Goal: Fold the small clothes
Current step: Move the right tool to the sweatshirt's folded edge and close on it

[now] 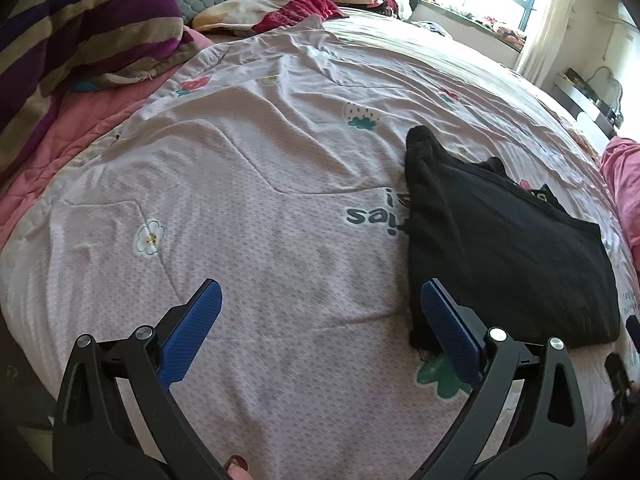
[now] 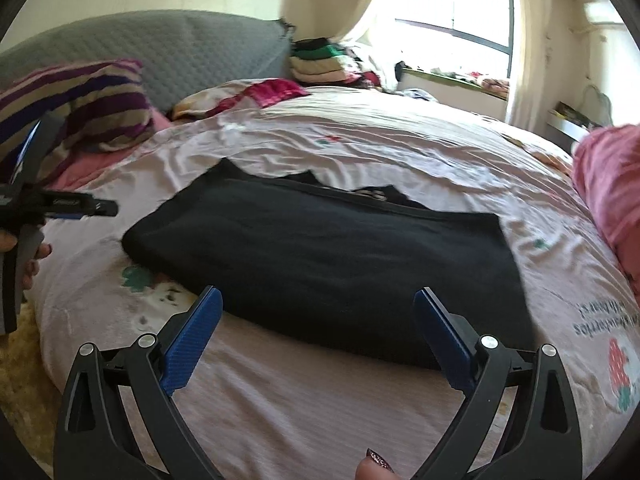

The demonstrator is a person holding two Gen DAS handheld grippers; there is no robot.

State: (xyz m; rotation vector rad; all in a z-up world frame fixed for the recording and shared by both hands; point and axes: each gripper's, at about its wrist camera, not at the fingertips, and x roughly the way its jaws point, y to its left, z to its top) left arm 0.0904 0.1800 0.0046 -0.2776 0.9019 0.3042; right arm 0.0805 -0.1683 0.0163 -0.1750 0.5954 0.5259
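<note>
Right wrist view shows the wide pale pink quilt printed with flowers and strawberries (image 2: 320,400), spread over the whole bed and creased in long folds. On it lies the folded black knit garment (image 2: 320,252), a flat, roughly rectangular bundle with a neckline edge showing along its far side. Behind the black garment stands the grey quilted headboard (image 2: 180,48), and in front of that headboard, off to the left of the garment, sits the purple, olive and navy striped pillow (image 2: 76,100). Farther back than the garment, past the bed's far edge, is a stack of folded clothes in cream, green and white (image 2: 320,60). To the garment's right a pink cloth bundle (image 2: 612,184) bulges at the frame's edge.

The right gripper (image 2: 318,312) hovers just at the garment's near edge, its blue-padded fingers spread wide and gripping nothing. The left gripper (image 1: 320,304) hangs over bare quilt beside the garment's left edge, fingers likewise spread and empty, its right pad (image 1: 448,332) overlapping the garment's near corner in view.
</note>
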